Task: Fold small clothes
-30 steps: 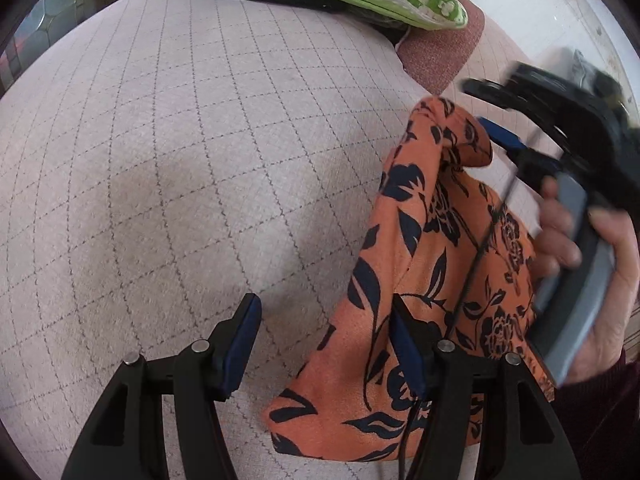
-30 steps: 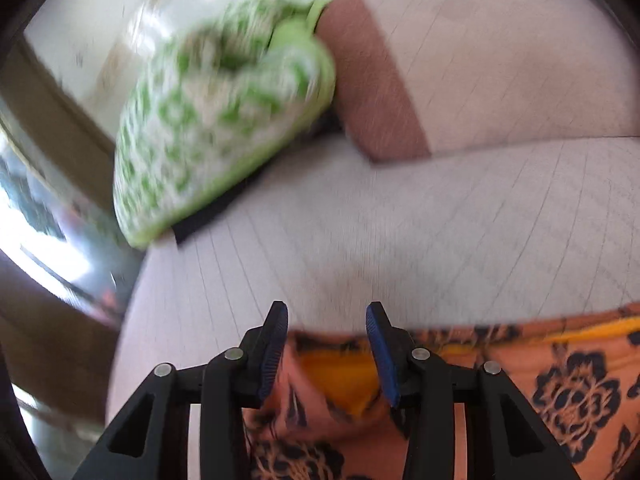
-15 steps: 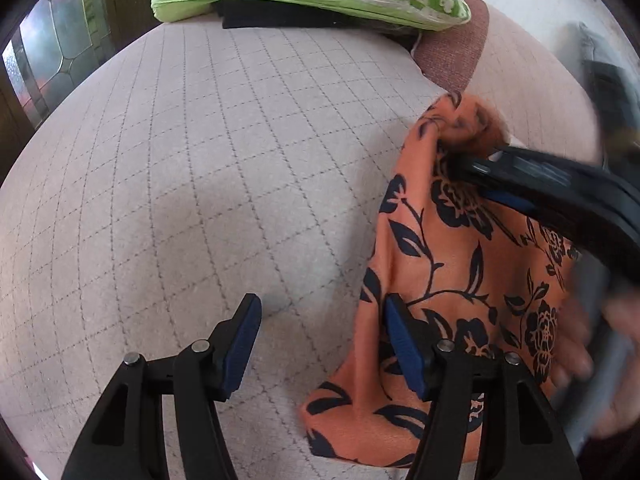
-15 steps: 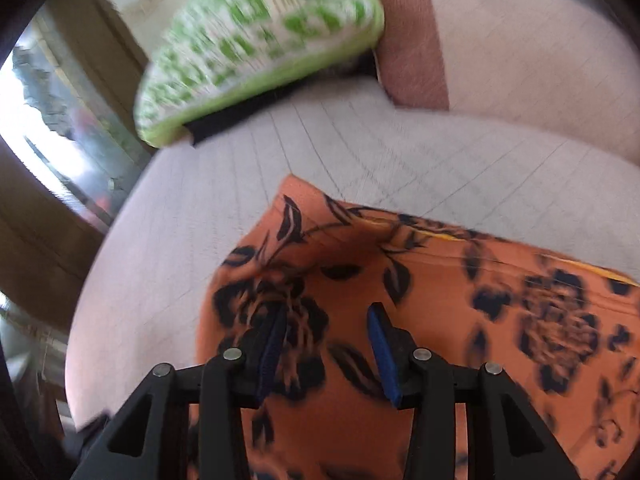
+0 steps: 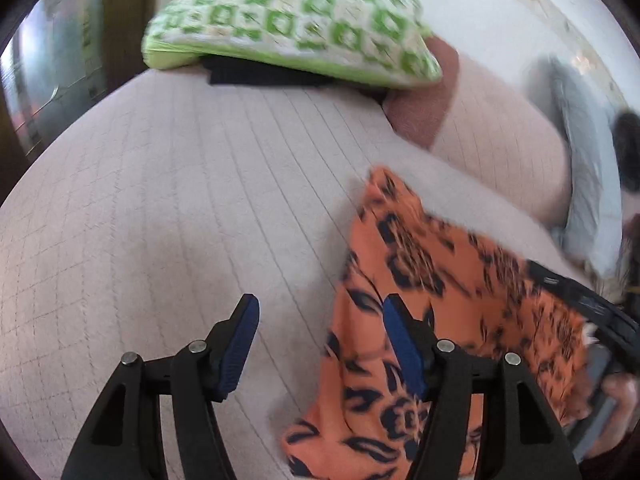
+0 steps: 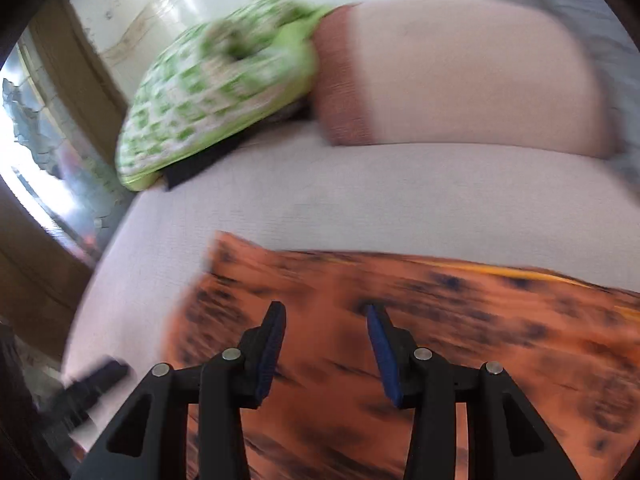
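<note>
Orange cloth w/ dark navy floral print (image 5: pixel 420 264) lies on pale quilted bed cover (image 5: pixel 180 200), right of left gripper (image 5: pixel 318 344), jaws apart, nothing btwn them. Right gripper (image 6: pixel 326 344) over same cloth, jaws apart, no grip visible; view blurred. Green-white patterned pillow (image 5: pixel 288 20) at far edge, well apart from cloth
</note>
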Demonstrator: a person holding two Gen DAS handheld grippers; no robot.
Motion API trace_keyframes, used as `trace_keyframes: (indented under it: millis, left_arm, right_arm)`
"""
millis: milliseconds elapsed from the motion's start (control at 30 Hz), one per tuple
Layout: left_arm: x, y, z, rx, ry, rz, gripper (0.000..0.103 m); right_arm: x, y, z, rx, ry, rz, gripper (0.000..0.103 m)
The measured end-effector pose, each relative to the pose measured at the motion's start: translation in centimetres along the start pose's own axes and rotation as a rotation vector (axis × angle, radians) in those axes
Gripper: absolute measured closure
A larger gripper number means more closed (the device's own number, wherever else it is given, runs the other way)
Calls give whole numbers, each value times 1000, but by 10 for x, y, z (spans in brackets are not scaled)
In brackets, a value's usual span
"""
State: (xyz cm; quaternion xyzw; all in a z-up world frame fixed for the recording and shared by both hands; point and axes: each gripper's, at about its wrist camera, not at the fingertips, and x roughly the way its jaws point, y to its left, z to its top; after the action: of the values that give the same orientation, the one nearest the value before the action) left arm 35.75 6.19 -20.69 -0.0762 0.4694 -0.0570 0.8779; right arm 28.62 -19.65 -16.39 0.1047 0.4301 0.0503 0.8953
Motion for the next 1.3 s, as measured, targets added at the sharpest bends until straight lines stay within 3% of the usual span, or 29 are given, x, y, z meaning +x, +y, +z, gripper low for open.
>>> trace_keyframes:
  millis: [100,167,200,267,367,467,600,667,767,867,933,1033,1100,1167,1233,1267,1300]
  left_arm:
    - [26,-13,-20,63,129,100,36]
    - [22,-10,-24,40,104,114,32]
    - [17,-10,-25,35,106,116,33]
    - [1,-7,-34,37,83,100,33]
    - [-23,-4,-46,22,5,80,34]
    - [-42,-11,-48,26,-34,-47,33]
    - [-39,-35,-55,113,6,-148,32]
    - [-28,-45,-57,156,60,-127,32]
    - [-18,-49,-56,200,64,-45,32]
    - [-7,-50,-49,249,85,2,32]
    - [-2,-43,-44,217,90,-14,32]
    - [0,-33,-27,141,63,-32,32]
    - [-4,-24,-23,95,23,-4,32]
    - [-8,-14,-21,59,0,25,32]
    - [-10,-6,-22,39,14,48,32]
    - [-8,-1,-24,32,36,80,31]
    - [-6,4,-26,22,58,99,23]
  right_arm:
    - [-26,-72,-31,38,23,-169,57]
    - [-27,-116,-50,103,80,-277,57]
    - [-28,-143,-60,169,125,-286,57]
    - [-45,-164,-67,239,77,-180,62]
    - [-61,-154,-56,226,36,-219,60]
    - [-61,-134,-39,184,0,-167,60]
    - [-18,-107,-20,137,93,-168,60]
    - [19,-114,-16,162,184,-212,59]
    - [36,-117,9,113,63,-294,59]
    - [51,-136,35,202,35,-303,59]
    - [48,-148,49,237,1,-413,59]
    - [27,-165,55,308,-60,-307,59]
    - [10,-166,46,315,-92,-209,59]
    - [-7,-172,23,281,-81,-215,55]
    - [6,-184,-3,253,29,-269,54]
    - [9,-189,-12,251,58,-257,54]
    - [0,-188,-15,241,15,-249,55]
